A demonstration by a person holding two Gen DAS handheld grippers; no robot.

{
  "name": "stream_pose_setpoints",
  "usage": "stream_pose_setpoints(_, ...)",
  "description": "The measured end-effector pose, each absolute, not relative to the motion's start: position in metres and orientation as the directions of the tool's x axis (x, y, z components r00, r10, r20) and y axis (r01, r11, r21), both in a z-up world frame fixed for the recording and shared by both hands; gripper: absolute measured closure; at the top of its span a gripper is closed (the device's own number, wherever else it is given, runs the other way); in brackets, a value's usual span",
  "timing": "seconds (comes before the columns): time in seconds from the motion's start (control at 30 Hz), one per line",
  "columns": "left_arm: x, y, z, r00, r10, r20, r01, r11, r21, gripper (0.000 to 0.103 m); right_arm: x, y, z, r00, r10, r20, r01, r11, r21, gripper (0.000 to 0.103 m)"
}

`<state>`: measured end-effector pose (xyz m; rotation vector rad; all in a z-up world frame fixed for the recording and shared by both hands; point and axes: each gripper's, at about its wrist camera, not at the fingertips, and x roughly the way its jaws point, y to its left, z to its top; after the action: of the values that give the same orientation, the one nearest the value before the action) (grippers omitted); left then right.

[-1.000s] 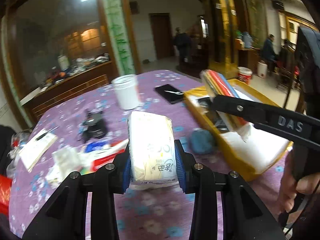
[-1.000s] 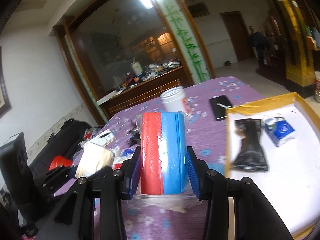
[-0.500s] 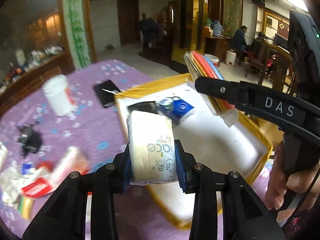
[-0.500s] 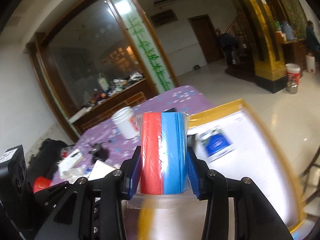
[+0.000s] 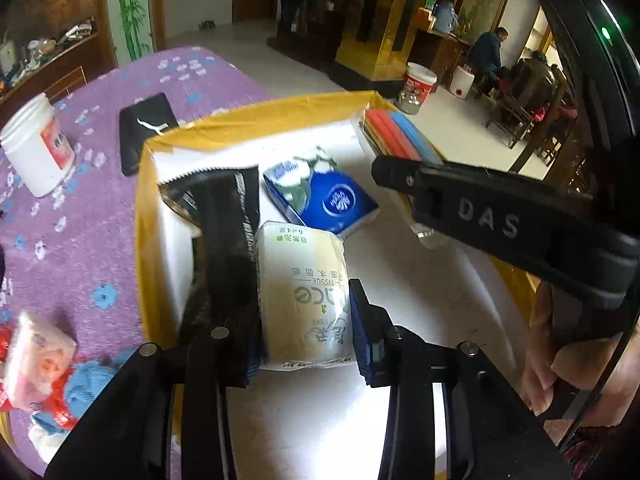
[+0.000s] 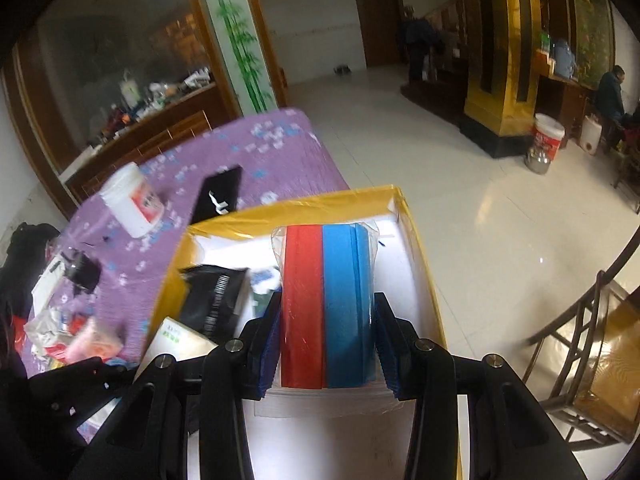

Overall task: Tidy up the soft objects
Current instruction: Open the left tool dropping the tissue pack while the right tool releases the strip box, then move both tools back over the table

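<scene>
Lowering into the yellow-edged box (image 5: 256,128), left tool (image 5: 306,334) pinched on a white tissue pack (image 5: 302,288), beside the black pouch (image 5: 224,236) and blue tissue pack (image 5: 328,200), likely for release. Hovering over the box's right side, right tool (image 6: 326,338) clamped on a red-and-blue bagged pad (image 6: 326,304), probably awaiting its turn.

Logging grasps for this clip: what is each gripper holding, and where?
Left gripper: white tissue pack, pinched across its near end. Right gripper: red and blue bagged stack, clamped on its two flat sides.
</scene>
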<state>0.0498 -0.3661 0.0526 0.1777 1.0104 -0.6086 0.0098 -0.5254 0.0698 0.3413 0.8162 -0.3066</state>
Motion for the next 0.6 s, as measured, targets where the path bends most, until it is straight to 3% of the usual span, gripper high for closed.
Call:
stream_pose_setpoints(0.2, 0.045, -0.367, 0.054, 0.371, -0.415, -0.83, 0.553, 0.817, -0.161, 0.063, 0.021, -0.532, 0.056, 0.608, -0.143, -0.781, 0.416, 0.895, 0.16, 0.055)
stream_pose_setpoints(0.33, 0.042, -0.364, 0.06, 0.364, -0.438, -0.822, 0.55, 0.814, -0.19, 0.052, 0.018, -0.534, 0.058, 0.611, -0.154, -0.776, 0.425, 0.891, 0.158, 0.048)
stream_pose_setpoints(0.4, 0.042, -0.361, 0.064, 0.374, -0.44, -0.817, 0.555, 0.811, -0.183, 0.052, 0.014, -0.534, 0.063, 0.621, -0.159, -0.767, 0.431, 0.887, 0.165, 0.04)
stream_pose_setpoints(0.6, 0.017, -0.332, 0.09, 0.431, -0.478, -0.765, 0.569, 0.802, -0.181, 0.052, -0.015, -0.522, 0.093, 0.715, -0.134, -0.686, 0.405, 0.88, 0.25, 0.04)
